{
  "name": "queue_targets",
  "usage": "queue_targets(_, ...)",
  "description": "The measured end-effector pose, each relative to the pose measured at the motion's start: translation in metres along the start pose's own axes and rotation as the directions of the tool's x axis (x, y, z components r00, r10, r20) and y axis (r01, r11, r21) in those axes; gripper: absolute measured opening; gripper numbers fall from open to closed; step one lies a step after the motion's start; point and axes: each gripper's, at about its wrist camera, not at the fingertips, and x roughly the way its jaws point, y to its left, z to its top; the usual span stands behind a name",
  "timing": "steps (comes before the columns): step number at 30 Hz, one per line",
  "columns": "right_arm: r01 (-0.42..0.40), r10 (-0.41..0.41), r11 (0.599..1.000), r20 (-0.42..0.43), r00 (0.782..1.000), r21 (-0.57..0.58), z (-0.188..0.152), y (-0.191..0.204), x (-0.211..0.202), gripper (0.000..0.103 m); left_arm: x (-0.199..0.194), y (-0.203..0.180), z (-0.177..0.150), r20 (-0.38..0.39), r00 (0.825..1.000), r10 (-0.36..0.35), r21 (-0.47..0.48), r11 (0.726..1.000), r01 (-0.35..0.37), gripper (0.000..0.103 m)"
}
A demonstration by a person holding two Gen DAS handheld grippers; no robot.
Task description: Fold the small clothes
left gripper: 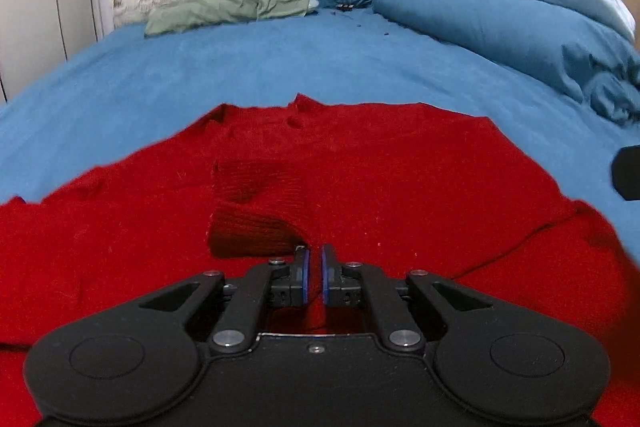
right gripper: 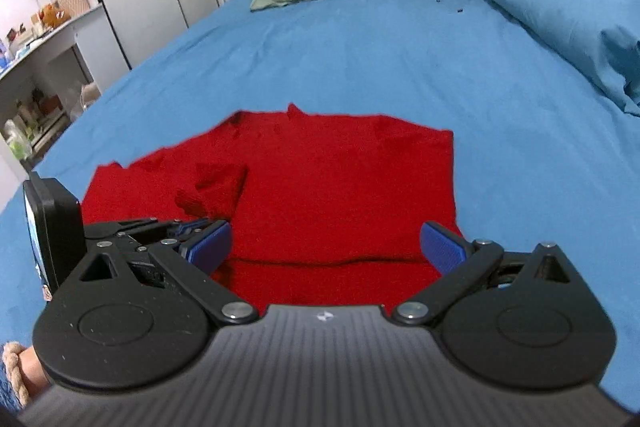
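From the left wrist camera, a red knitted sweater (left gripper: 360, 167) lies spread flat on the blue bed sheet (left gripper: 240, 67), filling the lower half of the view. The left gripper (left gripper: 315, 273) hovers low over it with its jaws almost together, only a thin slit between the blue-edged pads. A ribbed cuff (left gripper: 250, 233), folded in onto the body, sits at about eleven o'clock, just beside the tips; whether any wool is pinched cannot be told. The step in hand looks like laying a sleeve across the body. The knit looks fuzzy, soft and thick, so it should hold a crease loosely.

From the right wrist camera, the sweater (right gripper: 340, 187) sits at the centre of the bed, its far hem straight, its right edge at two o'clock neat. The right gripper (right gripper: 326, 249) has its jaws wide apart, holding nothing, above a fold line across the near cloth. The left gripper (right gripper: 188, 231) shows at nine o'clock. The next move probably calls for gripping the near edge and carrying it toward the far hem, both sides level.
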Motion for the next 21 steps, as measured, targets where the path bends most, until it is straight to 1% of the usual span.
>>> queue_targets(1,-0.006,0.006,1.0,-0.005,1.0,-0.003,-0.002,0.0,0.002,0.103,-0.003,0.002,0.001,-0.011,1.0,-0.003,0.007,1.0,0.003,0.029)
queue_targets(2,-0.014,0.014,1.0,-0.007,1.0,-0.005,-0.003,-0.001,0.004,0.103,-0.008,0.006,0.002,-0.02,1.0,-0.017,0.007,1.0,0.017,0.054)
queue_targets(3,-0.02,0.02,1.0,-0.006,1.0,-0.007,-0.004,-0.001,0.005,0.103,-0.015,0.011,0.004,-0.012,1.0,-0.026,0.013,1.0,0.026,0.063)
queue_targets(4,-0.023,0.023,1.0,-0.001,1.0,-0.009,-0.004,0.0,0.006,0.103,-0.022,0.011,0.006,0.002,1.0,-0.021,0.027,0.999,0.021,0.074)
queue_targets(5,-0.027,0.027,1.0,0.008,1.0,-0.012,-0.003,0.003,0.006,0.103,-0.037,0.016,0.004,0.027,1.0,0.001,0.047,0.999,-0.002,0.075)
queue_targets(7,-0.039,0.039,0.999,0.025,0.999,-0.023,0.002,0.014,0.011,0.103,-0.058,0.033,-0.004,0.052,0.996,0.074,0.08,0.994,-0.078,0.075)
queue_targets(8,-0.042,0.043,0.998,0.028,0.999,-0.039,0.004,0.022,0.015,0.103,-0.067,0.047,-0.01,0.061,0.99,0.129,0.066,0.989,-0.133,0.075)
queue_targets(9,-0.04,0.041,0.997,0.019,0.999,-0.069,0.006,0.032,0.021,0.103,-0.075,0.066,-0.017,0.059,0.983,0.175,0.029,0.984,-0.177,0.075)
queue_targets(11,-0.038,0.037,0.989,-0.009,0.999,-0.146,0.007,0.053,0.038,0.103,-0.08,0.097,-0.029,0.055,0.976,0.213,-0.031,0.977,-0.211,0.075)
queue_targets(13,-0.043,0.038,0.97,-0.024,0.999,-0.241,0.007,0.08,0.058,0.103,-0.077,0.123,-0.037,0.019,0.967,0.253,-0.069,0.966,-0.251,0.075)
queue_targets(14,-0.044,0.036,0.96,-0.033,0.999,-0.277,0.006,0.091,0.067,0.103,-0.075,0.132,-0.037,0.002,0.964,0.265,-0.08,0.961,-0.264,0.075)
queue_targets(15,-0.041,0.027,0.948,-0.05,0.998,-0.317,0.006,0.104,0.08,0.098,-0.072,0.142,-0.039,-0.008,0.963,0.27,-0.1,0.958,-0.269,0.075)
queue_targets(17,-0.03,-0.002,0.926,-0.082,0.997,-0.376,0.007,0.124,0.103,0.09,-0.072,0.158,-0.04,-0.023,0.968,0.251,-0.163,0.954,-0.252,0.075)
queue_targets(20,0.006,-0.06,0.889,-0.104,0.993,-0.458,0.005,0.147,0.135,0.087,-0.074,0.174,-0.045,-0.04,0.974,0.223,-0.233,0.946,-0.226,0.075)
queue_targets(21,0.007,-0.072,0.881,-0.12,0.99,-0.473,0.004,0.151,0.144,0.076,-0.073,0.177,-0.045,-0.045,0.976,0.212,-0.245,0.945,-0.217,0.075)
